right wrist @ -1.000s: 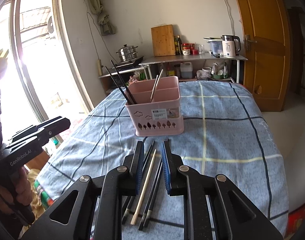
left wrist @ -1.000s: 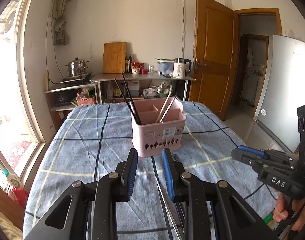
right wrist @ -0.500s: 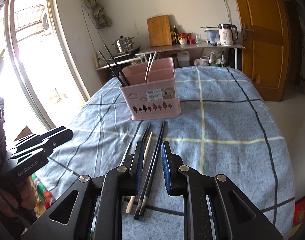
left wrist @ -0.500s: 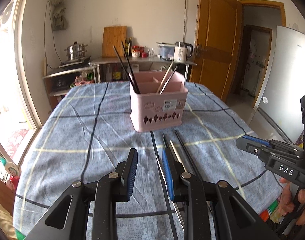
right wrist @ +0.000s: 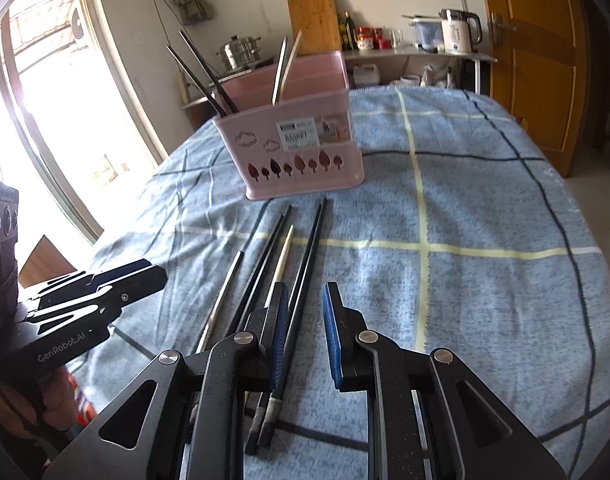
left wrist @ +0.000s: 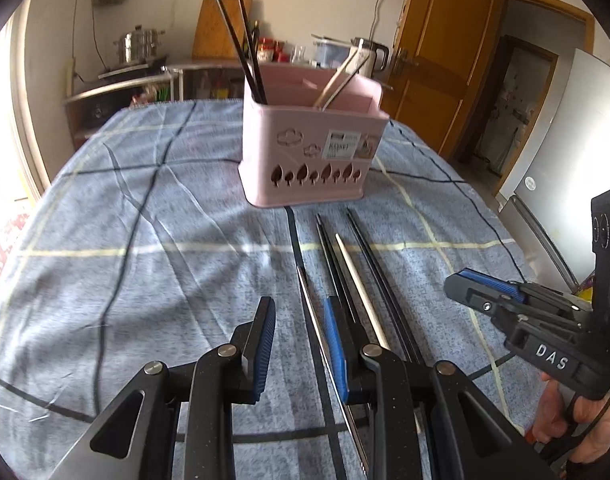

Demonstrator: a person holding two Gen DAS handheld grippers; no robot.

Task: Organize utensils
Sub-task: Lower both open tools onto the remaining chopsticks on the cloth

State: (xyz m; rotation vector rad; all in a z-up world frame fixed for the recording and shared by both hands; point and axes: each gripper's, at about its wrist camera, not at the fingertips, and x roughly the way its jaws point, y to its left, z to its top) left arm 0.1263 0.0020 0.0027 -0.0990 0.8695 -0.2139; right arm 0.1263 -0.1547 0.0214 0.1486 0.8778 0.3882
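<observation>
Blue-padded fingers parted over chopsticks

Your left gripper points forward and steeply down, its blue-padded jaws standing apart with nothing pressed between them. Your right gripper tilts down the same way, jaws likewise parted and gripping nothing. The two grippers sit side by side, close but apart. Your right hand wraps the handle under the right gripper's black body; your left hand grips the left gripper's handle from below.
</observation>
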